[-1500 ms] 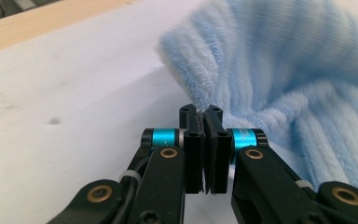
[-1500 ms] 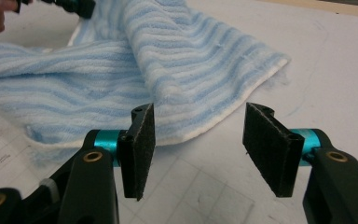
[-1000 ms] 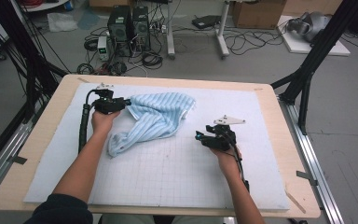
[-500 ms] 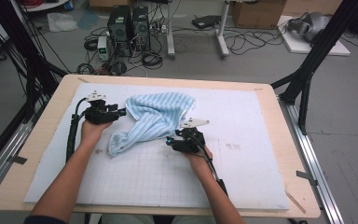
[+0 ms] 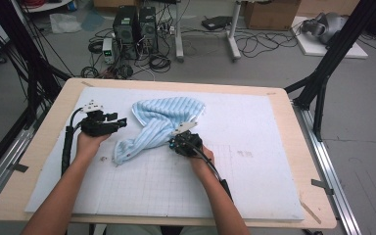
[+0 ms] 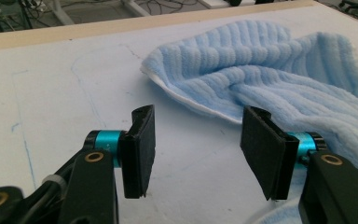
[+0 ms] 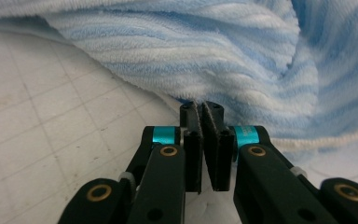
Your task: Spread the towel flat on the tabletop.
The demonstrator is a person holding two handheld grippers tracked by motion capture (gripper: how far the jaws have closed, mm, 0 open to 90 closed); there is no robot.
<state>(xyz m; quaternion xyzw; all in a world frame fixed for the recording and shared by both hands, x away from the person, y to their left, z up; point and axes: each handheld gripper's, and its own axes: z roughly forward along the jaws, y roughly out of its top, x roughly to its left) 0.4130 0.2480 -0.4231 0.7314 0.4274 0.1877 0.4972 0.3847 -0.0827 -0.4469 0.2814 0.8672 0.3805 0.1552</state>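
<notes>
Your right gripper is sitting against the near edge of the light blue ribbed towel, which is lying crumpled on the white mat, its long axis running from the far right down to the near left. Its jaws have just been closing and are now pressed together at the towel's hem; whether fabric is pinched, you cannot tell. Your left gripper is opening, half-wide and empty, with the towel just beyond and right of its pads.
</notes>
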